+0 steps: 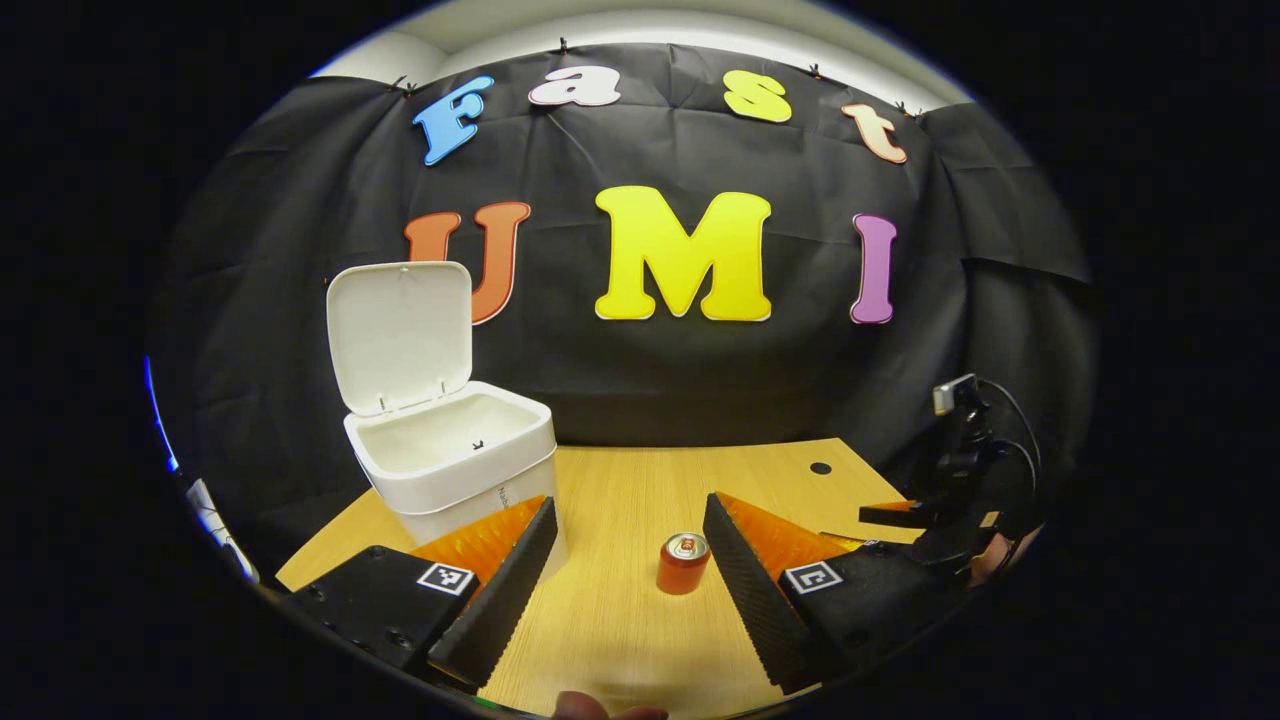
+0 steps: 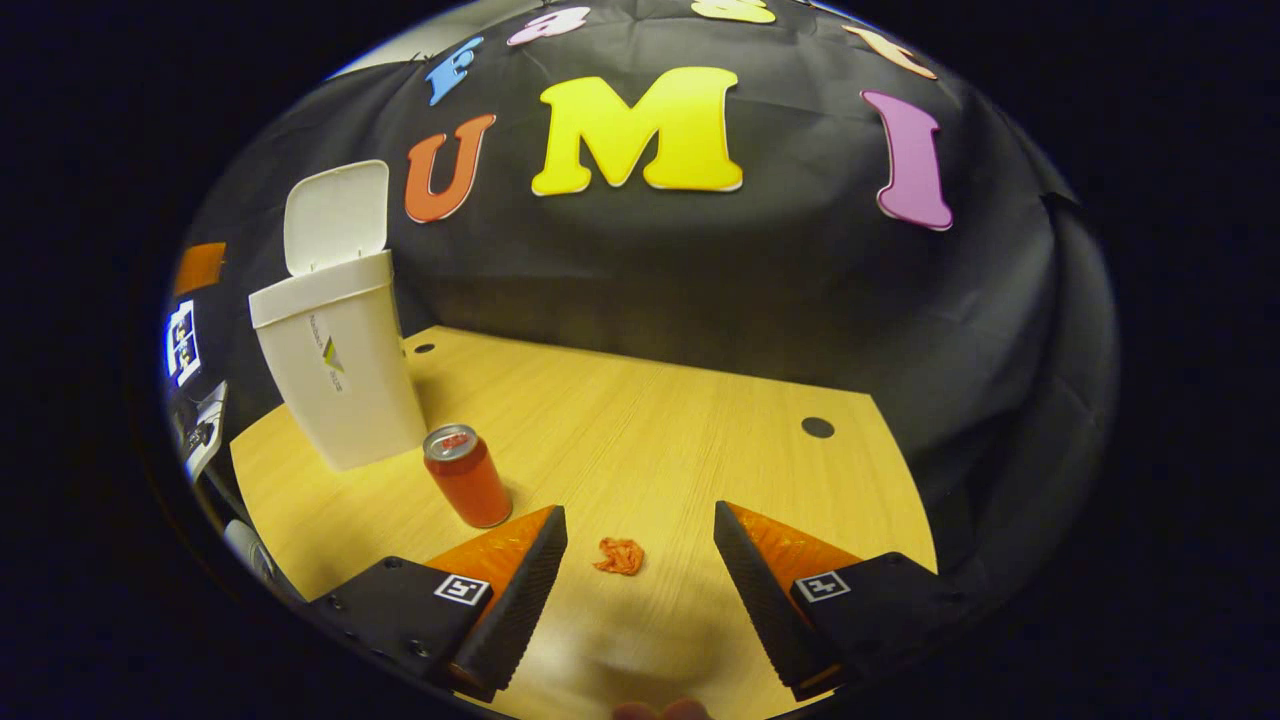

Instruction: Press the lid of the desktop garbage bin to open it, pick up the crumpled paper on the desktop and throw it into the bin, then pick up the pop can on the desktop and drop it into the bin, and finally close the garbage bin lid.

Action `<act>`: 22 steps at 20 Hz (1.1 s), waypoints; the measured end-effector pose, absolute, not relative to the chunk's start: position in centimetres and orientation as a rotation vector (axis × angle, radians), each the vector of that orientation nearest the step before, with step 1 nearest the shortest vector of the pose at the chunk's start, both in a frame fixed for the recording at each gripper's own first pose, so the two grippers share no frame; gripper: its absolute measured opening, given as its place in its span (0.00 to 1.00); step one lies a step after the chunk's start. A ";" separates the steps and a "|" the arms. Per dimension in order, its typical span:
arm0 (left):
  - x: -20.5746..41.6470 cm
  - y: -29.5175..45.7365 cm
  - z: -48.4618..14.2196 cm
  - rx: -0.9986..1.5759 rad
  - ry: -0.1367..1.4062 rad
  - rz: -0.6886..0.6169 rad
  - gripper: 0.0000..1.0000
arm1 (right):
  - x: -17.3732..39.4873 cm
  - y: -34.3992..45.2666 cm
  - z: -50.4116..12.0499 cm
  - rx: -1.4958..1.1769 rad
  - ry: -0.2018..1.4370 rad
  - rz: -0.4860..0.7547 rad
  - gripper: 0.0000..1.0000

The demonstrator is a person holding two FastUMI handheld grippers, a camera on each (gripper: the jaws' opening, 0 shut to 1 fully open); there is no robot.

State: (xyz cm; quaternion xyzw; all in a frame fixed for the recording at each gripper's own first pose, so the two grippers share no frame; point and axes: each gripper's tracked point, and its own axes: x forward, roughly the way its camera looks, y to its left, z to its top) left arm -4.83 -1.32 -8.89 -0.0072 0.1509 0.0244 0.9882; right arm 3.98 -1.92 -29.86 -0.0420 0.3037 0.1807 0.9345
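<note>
Bin lid (image 1: 400, 335) already up; crumpled paper (image 2: 620, 556) lies on the counter (image 2: 680, 440) between the right gripper (image 2: 640, 560) jaws, spread and empty.

Wooden table (image 2: 700, 420): bin (image 2: 340, 370), can (image 2: 468, 478), crumpled paper (image 2: 620, 556).

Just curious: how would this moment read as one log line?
bin lid: open | crumpled paper: on desk, between right tongs | pop can: upright | both tongs open
</note>
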 end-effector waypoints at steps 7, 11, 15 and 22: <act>-6.4 -0.4 -9.2 -0.009 0.329 0.117 0.96 | 4.1 -1.5 -37.4 -0.137 0.810 0.395 0.95; -7.5 0.6 -9.5 -0.021 0.346 0.148 0.97 | 4.5 -0.8 -40.0 -0.152 0.875 0.405 0.95; -7.1 0.8 -9.5 -0.028 0.350 0.169 0.97 | 5.0 -0.1 -41.3 -0.155 0.903 0.411 0.96; -8.2 2.2 -9.8 -0.024 0.370 0.213 0.97 | 5.8 -0.1 -42.9 -0.119 0.946 0.387 0.89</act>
